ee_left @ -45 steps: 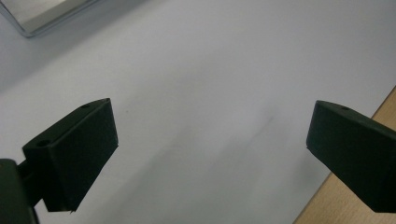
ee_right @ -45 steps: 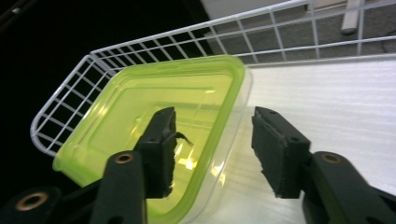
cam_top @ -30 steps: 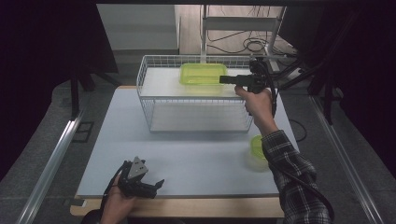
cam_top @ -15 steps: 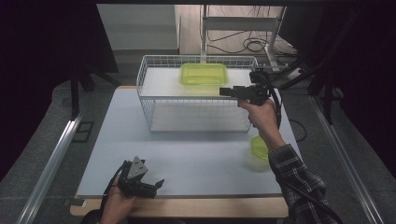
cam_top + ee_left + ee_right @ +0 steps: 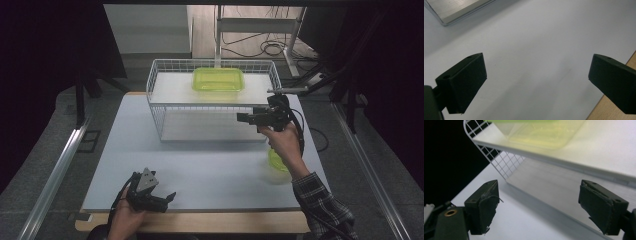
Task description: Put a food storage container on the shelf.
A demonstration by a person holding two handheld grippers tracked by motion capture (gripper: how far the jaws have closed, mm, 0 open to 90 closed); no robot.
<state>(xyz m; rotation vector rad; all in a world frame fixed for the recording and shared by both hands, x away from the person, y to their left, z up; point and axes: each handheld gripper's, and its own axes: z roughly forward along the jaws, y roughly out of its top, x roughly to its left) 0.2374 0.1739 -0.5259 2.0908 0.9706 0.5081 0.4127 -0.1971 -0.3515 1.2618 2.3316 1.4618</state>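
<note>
a white wire rack [image 5: 212, 107] with a green container [image 5: 218, 79] on its upper shelf blocks the far half of the table [image 5: 200, 175]. the near half lies open between both hands. a green lid [image 5: 278, 161], seemingly flat, sits near the right edge.

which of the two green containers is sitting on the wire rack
The rectangular green container sits on the wire rack's top shelf. The other, a round green container, rests on the table beside the right hand.
</note>
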